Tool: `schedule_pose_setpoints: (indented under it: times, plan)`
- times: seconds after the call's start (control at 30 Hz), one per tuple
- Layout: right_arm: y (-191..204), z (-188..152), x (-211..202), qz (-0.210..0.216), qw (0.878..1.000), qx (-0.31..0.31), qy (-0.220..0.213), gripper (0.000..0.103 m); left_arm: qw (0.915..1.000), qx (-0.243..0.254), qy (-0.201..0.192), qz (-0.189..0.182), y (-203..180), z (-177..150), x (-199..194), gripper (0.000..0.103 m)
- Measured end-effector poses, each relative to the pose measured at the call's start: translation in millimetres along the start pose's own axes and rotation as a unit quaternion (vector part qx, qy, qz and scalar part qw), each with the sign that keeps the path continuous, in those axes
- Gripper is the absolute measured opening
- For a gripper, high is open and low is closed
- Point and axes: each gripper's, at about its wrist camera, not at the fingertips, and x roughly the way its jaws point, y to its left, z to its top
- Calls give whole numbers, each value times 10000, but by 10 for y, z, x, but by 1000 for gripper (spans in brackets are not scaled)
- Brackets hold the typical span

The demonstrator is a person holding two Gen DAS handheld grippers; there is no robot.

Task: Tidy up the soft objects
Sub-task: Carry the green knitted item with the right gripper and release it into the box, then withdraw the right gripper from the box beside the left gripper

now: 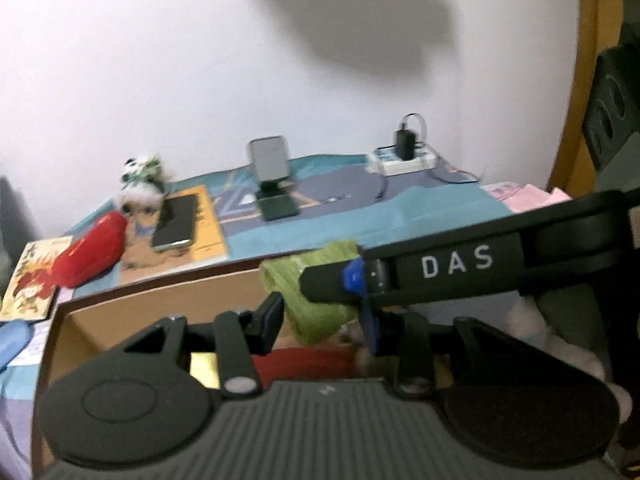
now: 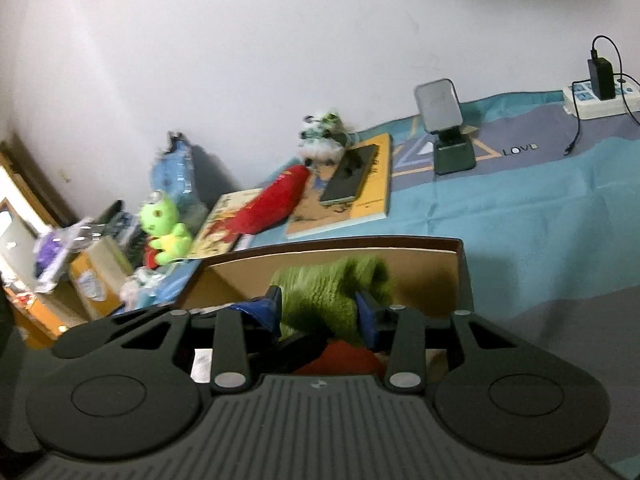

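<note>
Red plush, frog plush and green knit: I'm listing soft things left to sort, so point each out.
Red plush [image 2: 280, 200]: right wrist view, mid body.
Frog plush [image 2: 164, 228]: right wrist view, its belly.
Green knit [image 2: 324, 300]: right wrist view, ribbed middle.

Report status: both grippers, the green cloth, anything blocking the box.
Left gripper and right gripper both around green knitted cloth, grip unclear. Cloth hangs over open cardboard box. Nothing blocking the box.

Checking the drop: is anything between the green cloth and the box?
Nothing visible blocks it. The green cloth hangs over the open box, where a red thing lies beneath it.
</note>
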Motion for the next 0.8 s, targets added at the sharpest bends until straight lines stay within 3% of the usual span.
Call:
schedule_pose_setpoints:
  times: [0.17,0.33,0.8]
  plan:
    - [37,-40,310,-493,9985,227,98,24,9990,-221,376,117,345,-76,179,42]
    - [98,-105,232,-638,9970,443,38,24,9965,-469,654,215,602,-153,216,46]
    - [390,-325,-171,-1341,9905,144,-264,24,9921,-314,878,838,606,-76,-40,59]
